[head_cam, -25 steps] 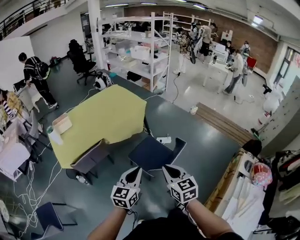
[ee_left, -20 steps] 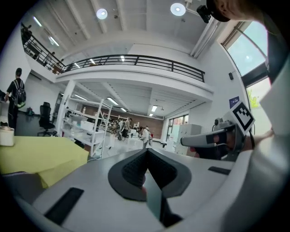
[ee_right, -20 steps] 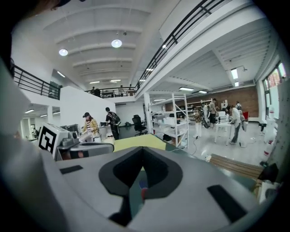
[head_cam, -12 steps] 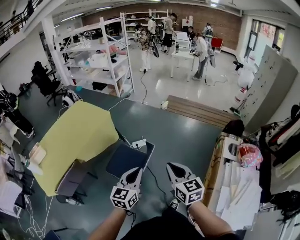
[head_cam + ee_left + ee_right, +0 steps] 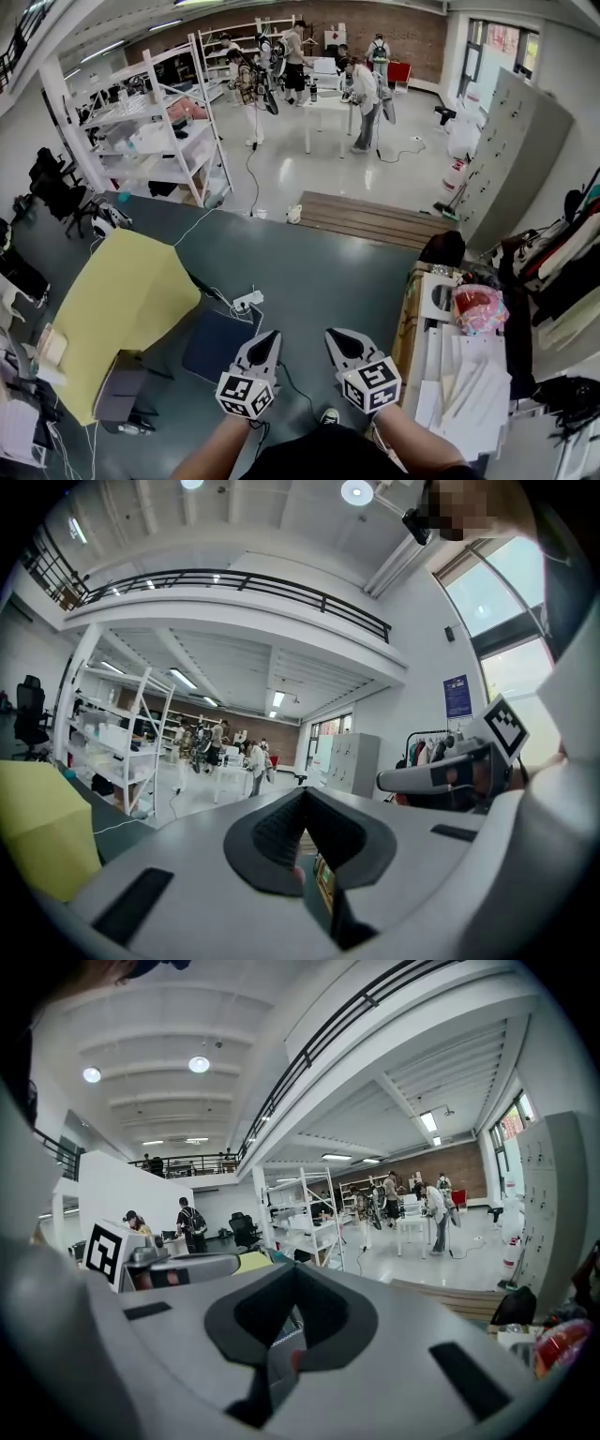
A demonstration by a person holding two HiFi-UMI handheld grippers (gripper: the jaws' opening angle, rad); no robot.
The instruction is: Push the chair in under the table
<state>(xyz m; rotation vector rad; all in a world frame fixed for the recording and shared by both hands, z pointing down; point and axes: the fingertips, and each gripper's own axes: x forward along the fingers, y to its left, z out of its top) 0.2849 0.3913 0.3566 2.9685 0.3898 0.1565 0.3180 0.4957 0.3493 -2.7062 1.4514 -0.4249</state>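
The table point(image 5: 122, 300) under a yellow cloth stands at the left of the head view. A dark blue chair point(image 5: 216, 342) sits off its right side, out from under it and left of my hands. A grey chair point(image 5: 117, 394) stands at the table's near edge. My left gripper point(image 5: 266, 341) and right gripper point(image 5: 338, 339) are held side by side in the air, both shut with nothing between the jaws, touching neither chair. The left gripper view shows its shut jaws point(image 5: 306, 803), the yellow cloth point(image 5: 37, 827) at the left, and the right gripper point(image 5: 441, 775) beside it.
A power strip point(image 5: 247, 300) with cables lies on the floor by the blue chair. White shelving point(image 5: 159, 131) stands behind the table. A low wooden platform point(image 5: 370, 220) lies ahead. A cluttered cabinet point(image 5: 450, 319) and grey lockers point(image 5: 511, 141) are at the right. People stand at far tables.
The head view has swung right: table and chairs have slid to the left and lower in the picture, and the blue chair now lies left of my hands. Both grippers stay shut.
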